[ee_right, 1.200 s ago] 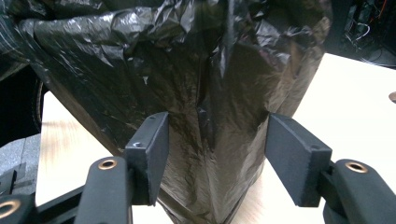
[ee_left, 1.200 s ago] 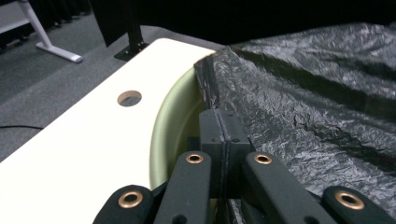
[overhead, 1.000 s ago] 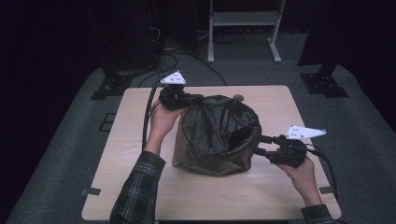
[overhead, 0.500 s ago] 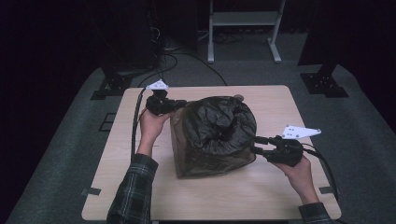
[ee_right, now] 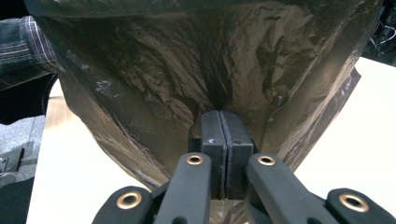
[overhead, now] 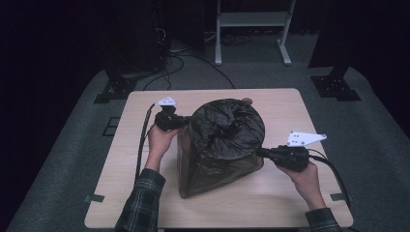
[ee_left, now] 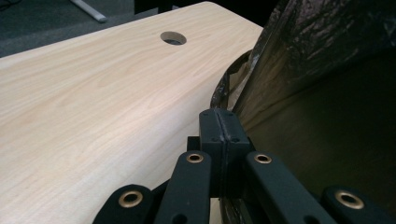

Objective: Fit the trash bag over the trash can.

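1. Spanning the middle of the high view: a pale wooden surface (overhead: pixel 290 203) carrying everything else, with a round cable hole (ee_left: pixel 173 38) near its far edge in the left tool's view.
2. Standing at the centre of that surface: a black plastic bag (overhead: pixel 220 145), crumpled and gathered at the top, its lower part stretched smoother over a boxy, upright form. What it covers is hidden. It sits between the two hands, presumably so that each side can be worked at once.
3. Reaching in from the near edge: two forearms in plaid sleeves (overhead: pixel 142 203), one hand at each flank of the bag.
4. Left tool (overhead: pixel 170 121): at the bag's upper left side, jaws together; in its own view the film lies against the tips (ee_left: pixel 219 122), and a pinch of film between them is likely but not clear.
5. Right tool (overhead: pixel 263 152): level at the bag's right side, jaws having just closed, now clamped on a fold of film, which puckers toward its tips (ee_right: pixel 219 122). Holding opposite sides probably serves to draw the bag down or tighten it over its contents.
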